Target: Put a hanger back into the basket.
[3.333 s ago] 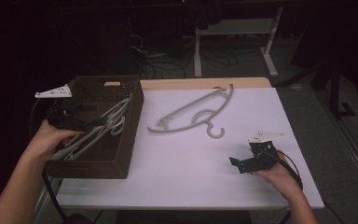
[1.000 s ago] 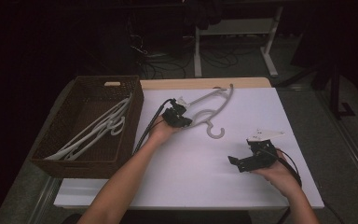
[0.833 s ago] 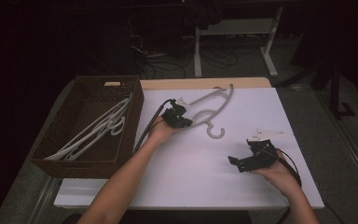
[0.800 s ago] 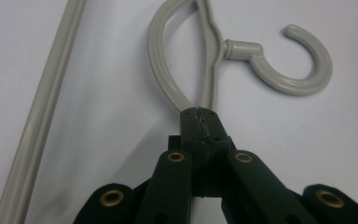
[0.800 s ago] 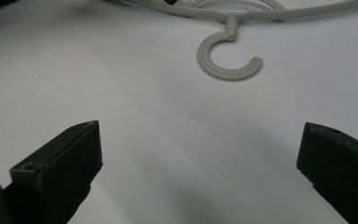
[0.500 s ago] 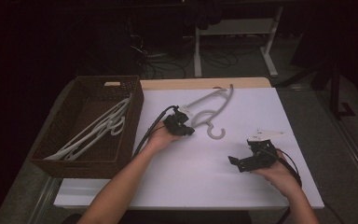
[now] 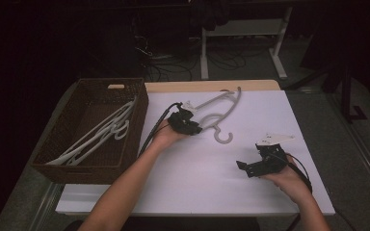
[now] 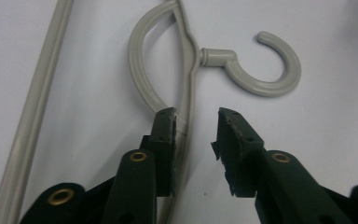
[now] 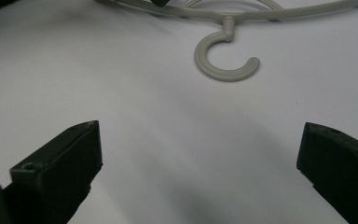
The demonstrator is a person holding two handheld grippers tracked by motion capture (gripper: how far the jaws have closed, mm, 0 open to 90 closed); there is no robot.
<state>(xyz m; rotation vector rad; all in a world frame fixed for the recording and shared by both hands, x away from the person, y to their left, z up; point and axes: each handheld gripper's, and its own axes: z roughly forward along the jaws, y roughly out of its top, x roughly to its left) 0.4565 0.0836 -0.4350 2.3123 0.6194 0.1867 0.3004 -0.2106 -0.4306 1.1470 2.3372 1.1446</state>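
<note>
A pale grey plastic hanger [image 7: 217, 108] lies flat on the white table top [image 7: 192, 183], its hook [image 7: 224, 137] pointing toward me. My left gripper [image 7: 195, 129] sits low over the hanger's neck. In the left gripper view its jaws have just been opening; my left gripper [image 8: 193, 121] stands open with a clear gap. The hanger's thin bar [image 8: 186, 70] runs between the jaws, close along the left pad. My right gripper [image 7: 243, 168] rests at the front right, wide open and empty. In the right gripper view my right gripper [image 9: 200, 144] faces the hook [image 9: 223, 60] from a distance.
A dark woven basket [image 7: 139, 110] stands at the table's left side with several pale hangers [image 7: 101, 134] lying in it. A cable trails from the left gripper along the basket's side. A bare wooden strip [image 7: 212, 85] edges the far side of the table.
The left hand has come from the basket to the hanger on the table and over the last second only shifted slightly toward me. The right hand has stayed in place.
</note>
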